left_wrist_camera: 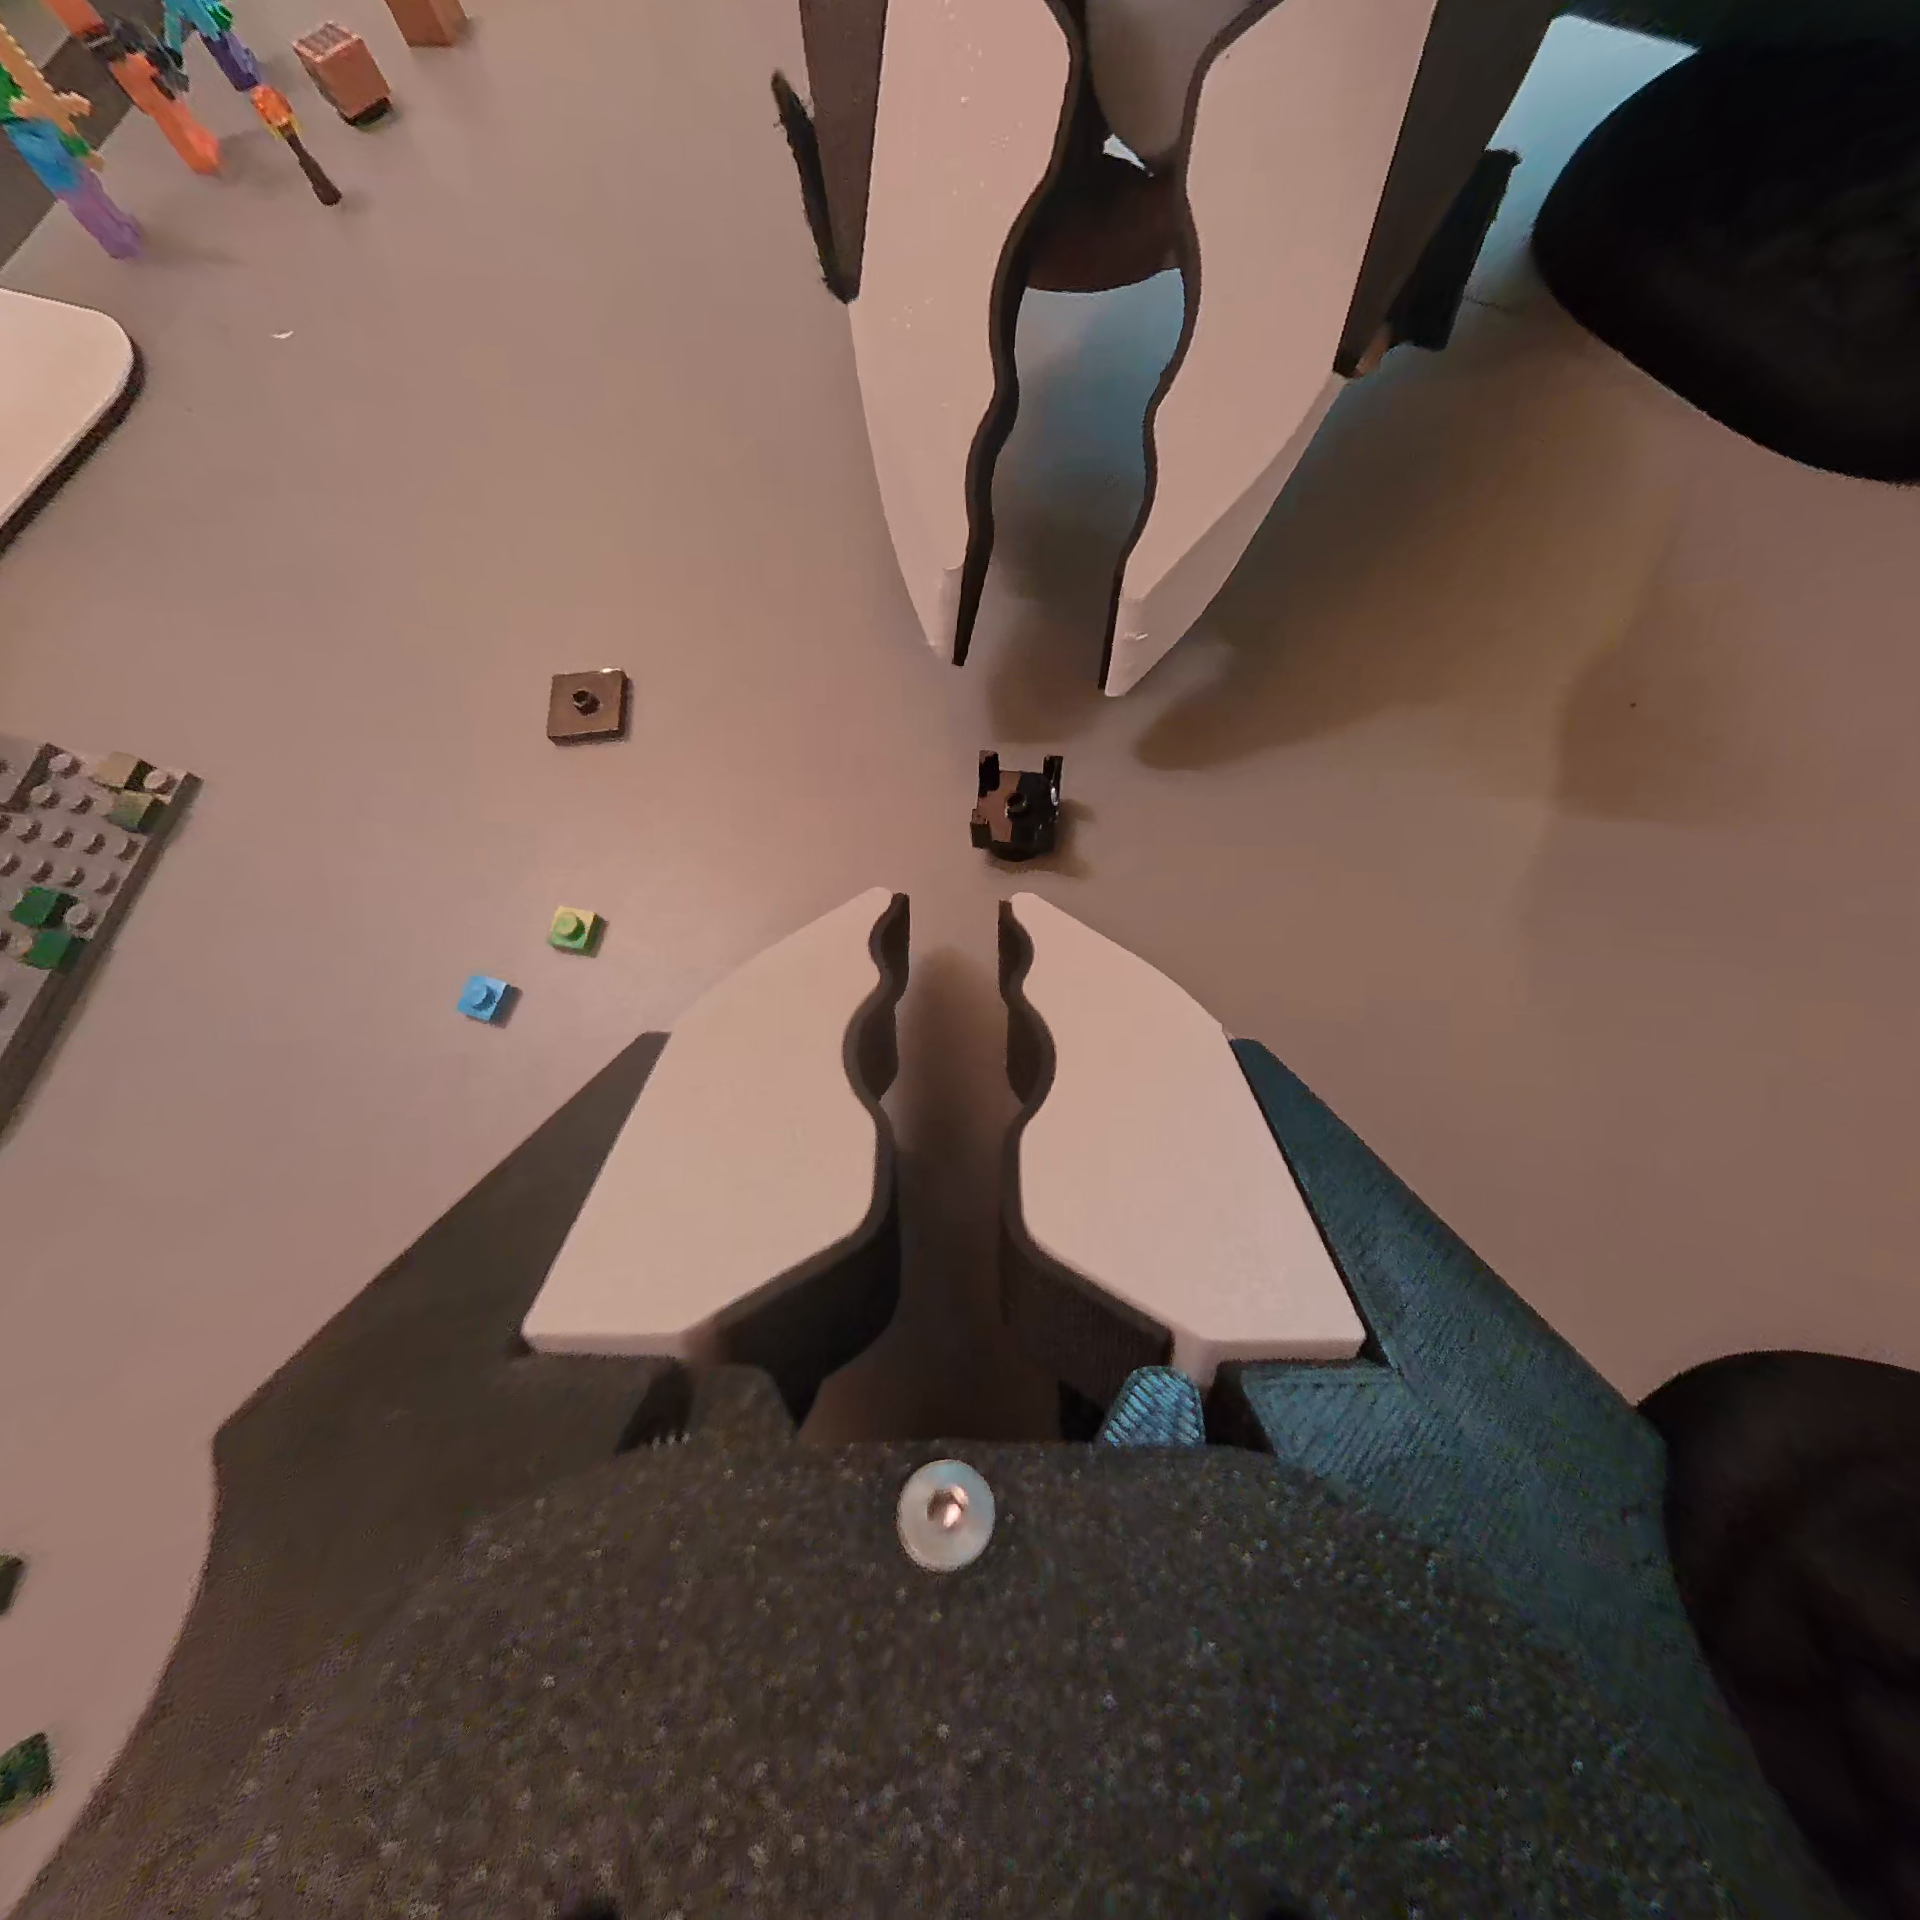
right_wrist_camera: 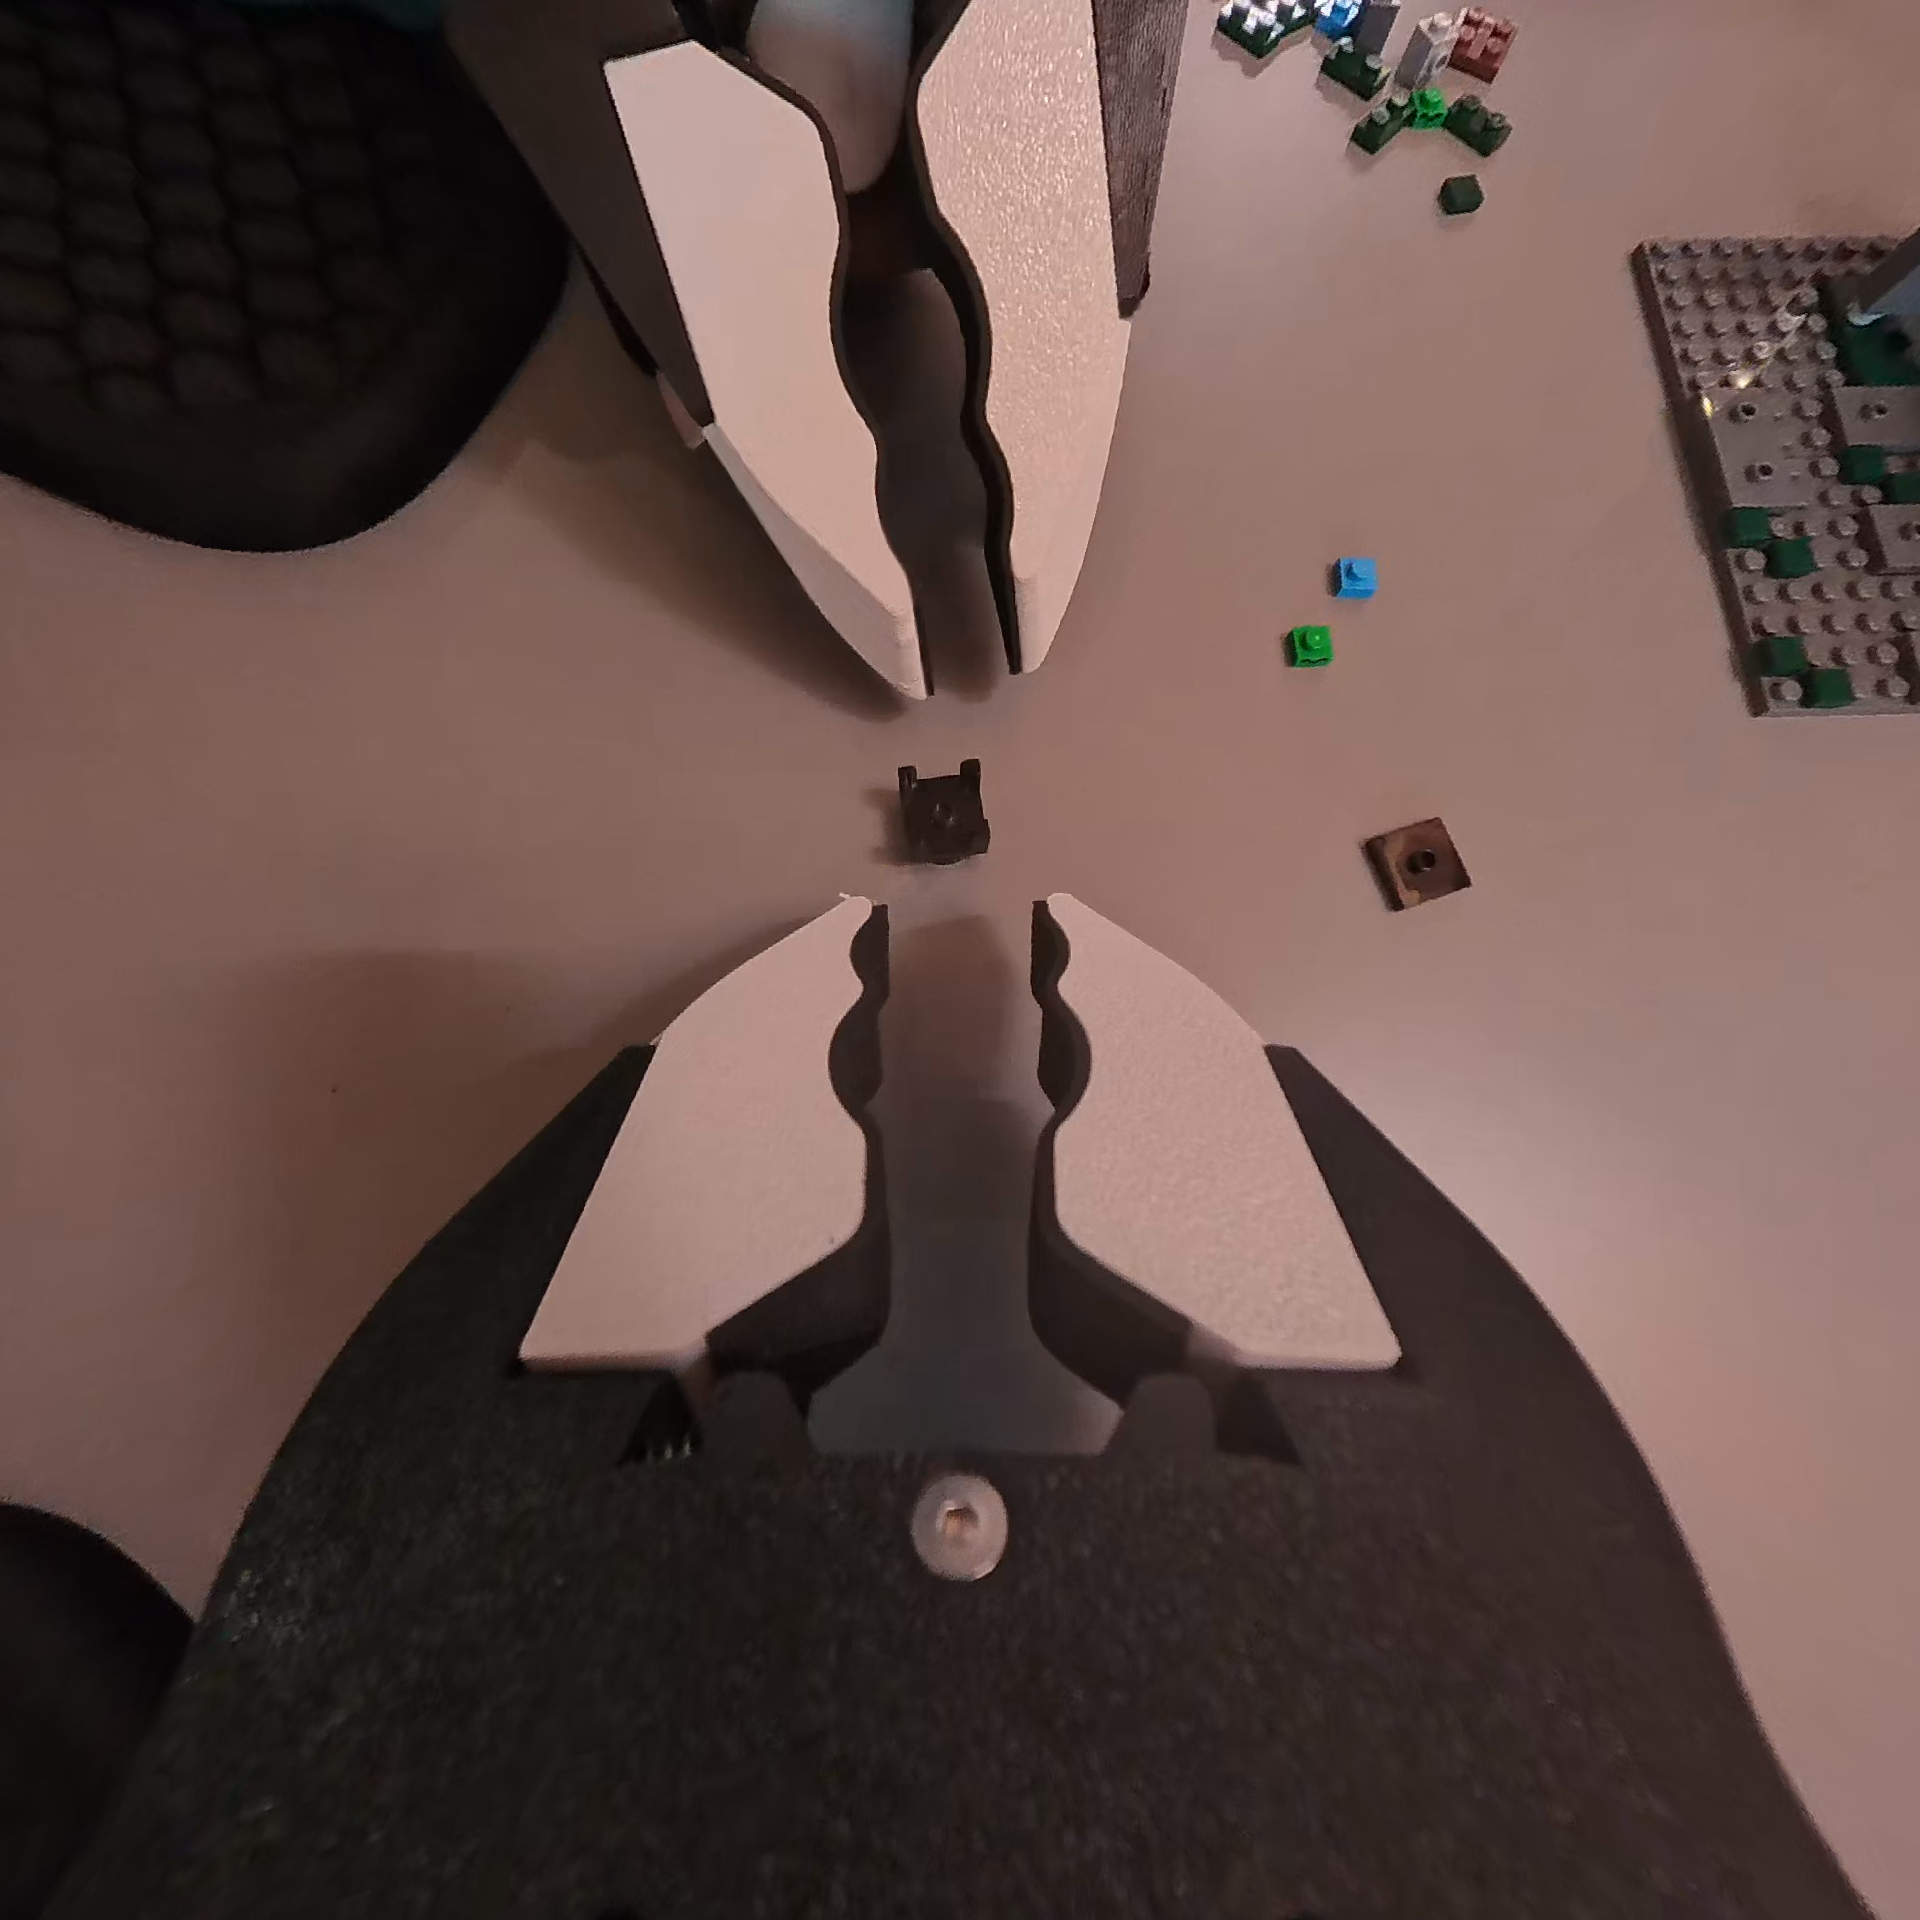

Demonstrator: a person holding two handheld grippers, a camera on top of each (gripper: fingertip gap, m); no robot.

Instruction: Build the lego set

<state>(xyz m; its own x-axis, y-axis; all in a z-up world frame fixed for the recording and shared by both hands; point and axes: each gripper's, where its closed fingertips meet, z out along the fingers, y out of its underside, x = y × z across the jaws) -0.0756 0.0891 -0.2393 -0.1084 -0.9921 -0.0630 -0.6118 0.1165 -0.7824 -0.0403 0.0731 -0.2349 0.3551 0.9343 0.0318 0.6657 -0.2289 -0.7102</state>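
Note:
A small black Lego piece (left_wrist_camera: 1018, 808) lies on the table between the two grippers; it also shows in the right wrist view (right_wrist_camera: 940, 812). My left gripper (left_wrist_camera: 953, 902) is open and empty, its tips just short of the piece. My right gripper (right_wrist_camera: 958, 906) is open and empty, facing the piece from the opposite side. Each gripper shows in the other's view, the right one (left_wrist_camera: 1034, 665) and the left one (right_wrist_camera: 971, 681). A grey baseplate (right_wrist_camera: 1704, 312) with green and grey bricks on it lies to the side; it also shows in the left wrist view (left_wrist_camera: 62, 977).
Loose on the table lie a dark square tile (left_wrist_camera: 587, 707), a green stud (left_wrist_camera: 575, 928) and a blue stud (left_wrist_camera: 485, 998). Built figures (left_wrist_camera: 125, 94) and a brown block (left_wrist_camera: 343, 68) stand far off. A heap of bricks (right_wrist_camera: 1392, 73) and a black chair (right_wrist_camera: 208, 260) are nearby. My hands' fingertips stand some 5 cm from each other. Between my left fingertips and the grey baseplate (right_wrist_camera: 1704, 312) there is roughly 20 cm.

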